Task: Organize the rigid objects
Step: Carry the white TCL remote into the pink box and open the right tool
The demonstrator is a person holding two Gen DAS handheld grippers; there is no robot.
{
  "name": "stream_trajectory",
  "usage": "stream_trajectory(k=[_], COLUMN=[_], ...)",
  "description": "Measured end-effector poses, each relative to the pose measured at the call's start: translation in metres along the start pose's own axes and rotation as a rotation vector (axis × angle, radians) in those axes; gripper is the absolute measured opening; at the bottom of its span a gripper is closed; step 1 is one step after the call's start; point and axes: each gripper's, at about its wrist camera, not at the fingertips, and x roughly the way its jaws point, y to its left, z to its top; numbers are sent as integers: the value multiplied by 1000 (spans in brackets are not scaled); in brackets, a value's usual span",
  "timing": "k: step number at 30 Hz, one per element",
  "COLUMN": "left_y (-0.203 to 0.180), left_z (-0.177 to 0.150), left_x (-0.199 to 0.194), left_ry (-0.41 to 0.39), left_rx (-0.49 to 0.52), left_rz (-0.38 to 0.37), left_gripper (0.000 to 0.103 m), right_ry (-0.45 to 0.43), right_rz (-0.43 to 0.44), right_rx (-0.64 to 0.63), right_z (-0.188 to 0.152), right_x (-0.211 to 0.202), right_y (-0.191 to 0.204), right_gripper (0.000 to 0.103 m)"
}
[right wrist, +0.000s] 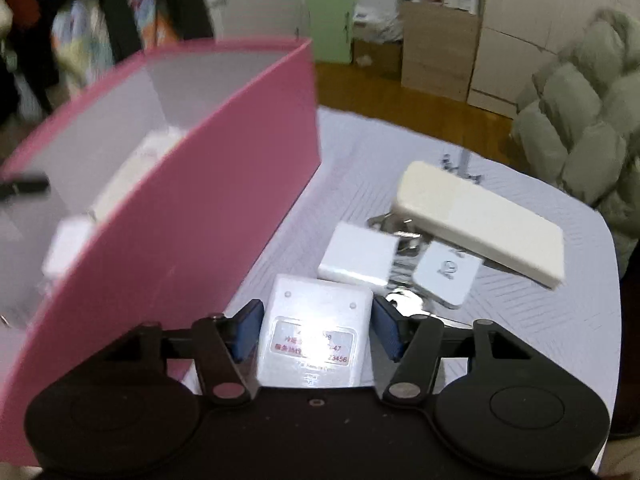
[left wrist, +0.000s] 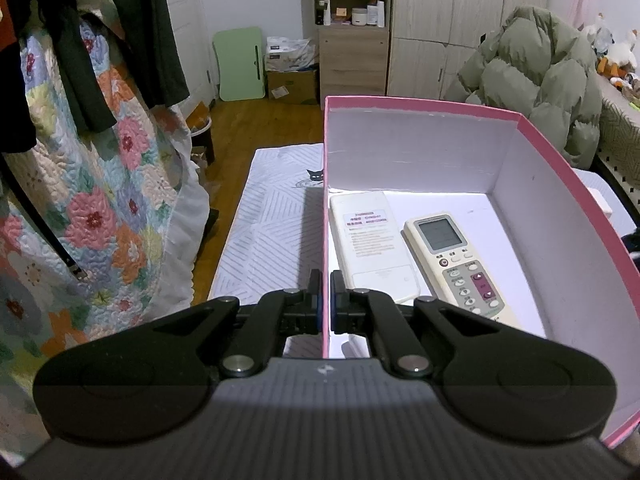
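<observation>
A: Left wrist view?
B: The left claw [left wrist: 326, 300] is clamped on the pink box [left wrist: 568, 216] wall, steadying it; two remotes [left wrist: 456, 256] lie inside.
A: Right wrist view?
B: The right claw [right wrist: 316, 330] straddles a white labelled remote [right wrist: 316, 332] on the worktop [right wrist: 540, 320], pads just clear (blurry). I'd say: pickup; next, close squarely.
</observation>
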Motion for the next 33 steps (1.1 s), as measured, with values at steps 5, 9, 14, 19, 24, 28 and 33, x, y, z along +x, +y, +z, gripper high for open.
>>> stream_trajectory(k=[5, 9, 14, 19, 24, 28, 33], left_y=[-1, 0, 0, 0, 3, 7, 9], left_z=[0, 0, 0, 0, 0, -1, -2], left_x=[0, 0, 0, 0, 0, -1, -1], left_ry=[0, 0, 0, -1, -9, -14, -18], left_rx=[-4, -3, -4, -2, -10, -19, -24], left_rz=[1, 1, 2, -1, -2, -6, -12], left_gripper=[2, 2, 2, 2, 2, 2, 2], right_ry=[-118, -178, -244, -303, -371, -397, -331], right_rz=[142, 171, 139, 133, 235, 303, 316], right_rx=[109, 90, 47, -7, -46, -100, -139], right_z=[0, -1, 0, 9, 35, 58, 82], right_x=[-43, -68, -93, -121, -151, -157, -113], right_y=[-12, -4, 3, 12, 26, 48, 79], right_gripper=[62, 61, 61, 61, 61, 61, 61])
